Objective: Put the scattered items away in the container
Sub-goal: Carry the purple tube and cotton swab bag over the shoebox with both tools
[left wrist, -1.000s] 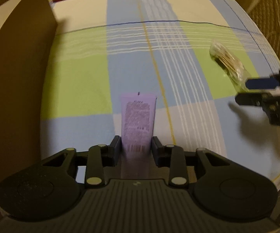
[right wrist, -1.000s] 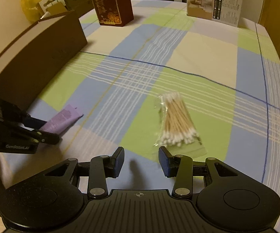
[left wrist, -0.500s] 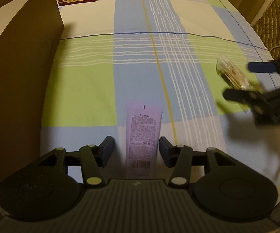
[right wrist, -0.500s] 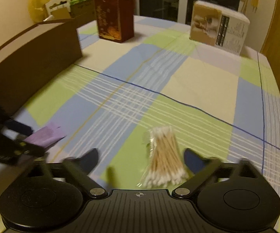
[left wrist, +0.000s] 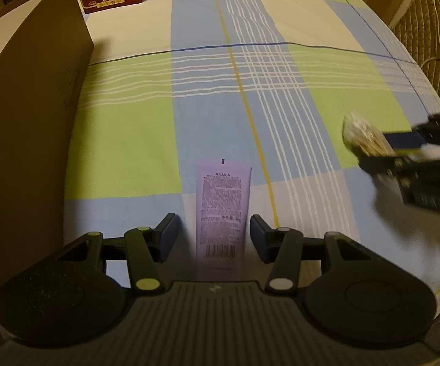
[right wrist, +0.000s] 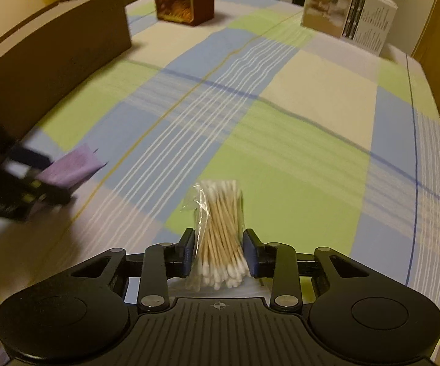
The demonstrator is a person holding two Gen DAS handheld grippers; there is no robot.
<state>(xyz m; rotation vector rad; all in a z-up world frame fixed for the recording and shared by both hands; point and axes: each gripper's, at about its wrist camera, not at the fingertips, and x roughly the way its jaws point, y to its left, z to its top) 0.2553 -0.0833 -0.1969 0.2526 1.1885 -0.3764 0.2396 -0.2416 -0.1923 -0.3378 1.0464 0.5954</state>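
Left tongs (left wrist: 213,233): I see them released, straddling the purple tube (left wrist: 222,207) lying on the worktop (left wrist: 122,140).
Right tongs (right wrist: 218,253): clenched on my swab bag (right wrist: 218,231).
Box wall (left wrist: 24,122): close left; open cloth ahead.

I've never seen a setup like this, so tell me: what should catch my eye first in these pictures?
First, the right tongs pinching a clear bag of cotton swabs over the checked tablecloth. Next, the purple tube lying flat between the open left tongs, untouched by either finger. Along the left edge stands a tall brown cardboard box, probably the container.
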